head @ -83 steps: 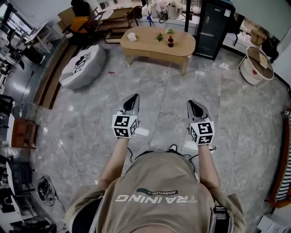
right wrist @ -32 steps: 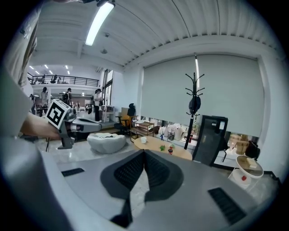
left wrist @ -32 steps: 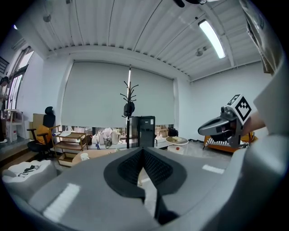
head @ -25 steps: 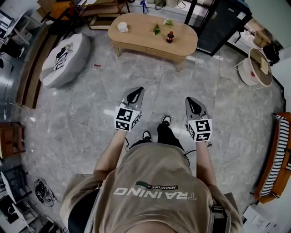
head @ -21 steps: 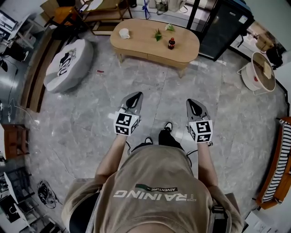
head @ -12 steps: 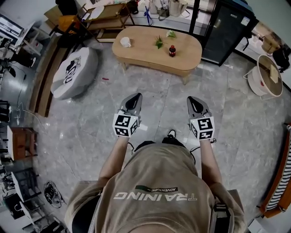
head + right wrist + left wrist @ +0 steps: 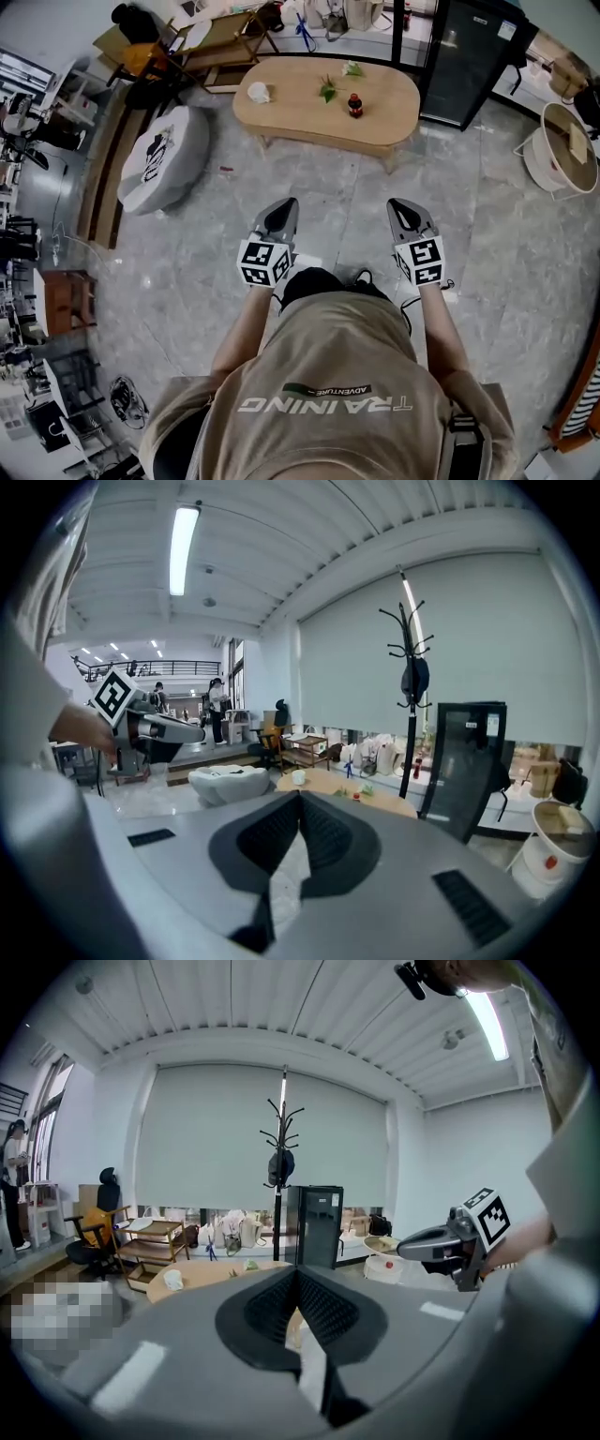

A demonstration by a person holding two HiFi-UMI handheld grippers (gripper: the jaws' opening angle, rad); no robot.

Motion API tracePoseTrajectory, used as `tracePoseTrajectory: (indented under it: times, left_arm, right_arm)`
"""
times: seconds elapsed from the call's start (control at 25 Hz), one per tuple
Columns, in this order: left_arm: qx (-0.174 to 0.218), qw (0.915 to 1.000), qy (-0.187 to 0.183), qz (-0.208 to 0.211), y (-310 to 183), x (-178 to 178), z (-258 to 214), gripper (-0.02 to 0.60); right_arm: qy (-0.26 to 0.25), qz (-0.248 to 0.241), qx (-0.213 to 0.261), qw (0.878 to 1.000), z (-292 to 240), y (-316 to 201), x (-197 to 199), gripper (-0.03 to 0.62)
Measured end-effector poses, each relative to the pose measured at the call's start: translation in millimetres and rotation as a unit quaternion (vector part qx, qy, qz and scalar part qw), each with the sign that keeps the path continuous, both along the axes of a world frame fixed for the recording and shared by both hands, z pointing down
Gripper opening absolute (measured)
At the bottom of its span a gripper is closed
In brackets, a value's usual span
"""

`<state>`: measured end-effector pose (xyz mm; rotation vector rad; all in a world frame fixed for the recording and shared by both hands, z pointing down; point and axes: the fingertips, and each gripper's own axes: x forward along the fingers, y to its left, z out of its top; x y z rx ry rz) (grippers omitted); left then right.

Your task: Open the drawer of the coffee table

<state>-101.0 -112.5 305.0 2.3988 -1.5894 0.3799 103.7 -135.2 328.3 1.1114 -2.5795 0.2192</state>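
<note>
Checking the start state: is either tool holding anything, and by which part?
Nothing is held: the left tool and right tool are both shut and empty.

Bright, even light from ceiling strip lamps fills the room; the polished floor carries a pale sheen. Fisheye bends every edge, black corners ring both gripper views, where the left gripper and right gripper blur near the lens.

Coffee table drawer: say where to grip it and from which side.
Probably the drawer front in the apron under the coffee table's near long edge, between the legs. That side faces the person, so come in low from the front. No handle shows from here; likely hook the panel's lower edge.
</note>
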Motion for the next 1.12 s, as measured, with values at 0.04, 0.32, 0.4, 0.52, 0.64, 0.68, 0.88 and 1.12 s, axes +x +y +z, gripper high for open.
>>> tracePoseTrajectory:
  times: [0.04,0.32,0.4,0.52,0.64,0.68,0.88,1.12]
  left_arm:
    - [-0.003,1.0,0.0,0.003,-1.3,2.9,1.7,0.006]
    - [-0.004,0.9995,0.002,0.032,-19.0,18.5,12.8,0.006]
    - [-0.009,0.9993,0.007,0.037,-24.7,19.2,21.8,0.006]
    - [-0.013,0.9991,0.012,0.038,-34.6,18.0,30.1,0.006]
    - [-0.007,0.9991,0.01,0.041,-49.2,12.5,28.5,0.006]
    - [-0.006,0.9991,0.009,0.04,-54.3,9.5,29.1,0.006]
    - [-0.01,0.9995,0.015,0.027,-90.0,-5.7,40.9,0.006]
    - [0.007,0.9996,0.012,0.023,-139.6,-14.8,69.9,0.006]
  right_arm:
    - [-0.002,0.003,-0.004,1.0,1.9,-0.1,2.6,0.005]
    - [0.016,0.002,-0.024,1.0,20.1,-0.8,0.7,0.005]
    - [0.021,0.002,-0.027,0.999,25.3,-1.9,-3.2,0.005]
    - [0.024,0.004,-0.029,0.999,26.9,-8.5,-6.7,0.005]
    - [0.026,0.004,-0.026,0.999,24.0,-22.2,-11.3,0.005]
    - [0.026,0.003,-0.025,0.999,23.8,-27.3,-13.4,0.005]
    - [0.018,0.005,-0.026,0.999,35.1,-61.6,-25.1,0.005]
    - [0.006,0.009,-0.003,1.0,58.2,-112.1,-37.2,0.005]
